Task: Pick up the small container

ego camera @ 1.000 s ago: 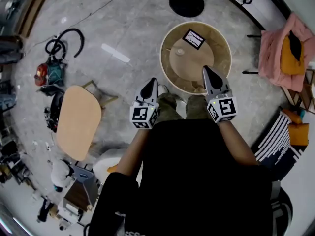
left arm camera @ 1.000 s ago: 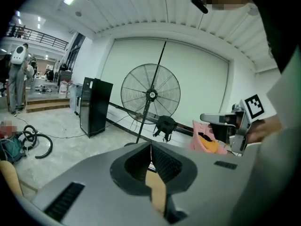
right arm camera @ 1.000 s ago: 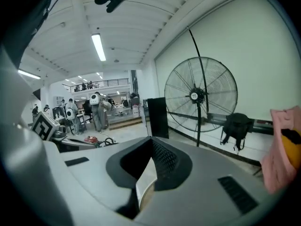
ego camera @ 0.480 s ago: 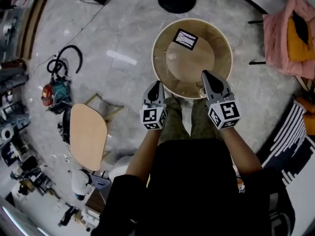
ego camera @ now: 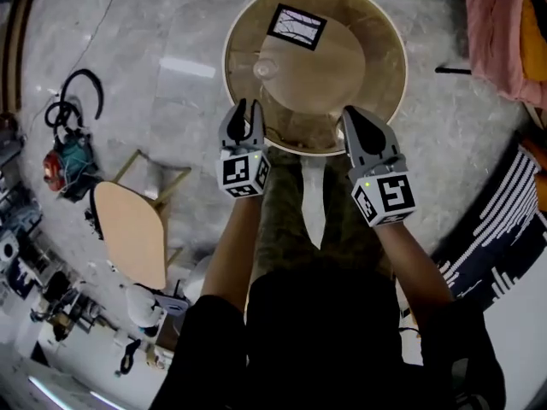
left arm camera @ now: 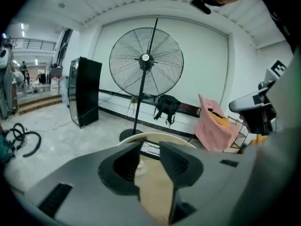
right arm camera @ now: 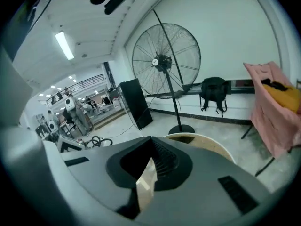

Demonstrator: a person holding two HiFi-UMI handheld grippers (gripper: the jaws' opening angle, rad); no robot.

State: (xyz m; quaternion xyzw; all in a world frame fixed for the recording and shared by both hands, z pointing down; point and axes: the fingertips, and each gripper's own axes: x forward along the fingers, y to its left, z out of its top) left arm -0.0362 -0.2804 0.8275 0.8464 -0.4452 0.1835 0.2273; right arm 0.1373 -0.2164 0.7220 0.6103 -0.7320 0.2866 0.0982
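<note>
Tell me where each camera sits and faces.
Head view: on the head, looking down at the round table; left tongs, right tongs, forearms show.
Left gripper view: on the left tongs, facing the fan; jaws just opening, empty.
Right gripper view: on the right tongs, facing the fan; jaws shut.
Both gripper views share fan and table.

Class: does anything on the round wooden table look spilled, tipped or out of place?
Nothing stands out. The small pale round container and the black-edged rectangular card lie apart on the round wooden table, with no spill visible.
</note>
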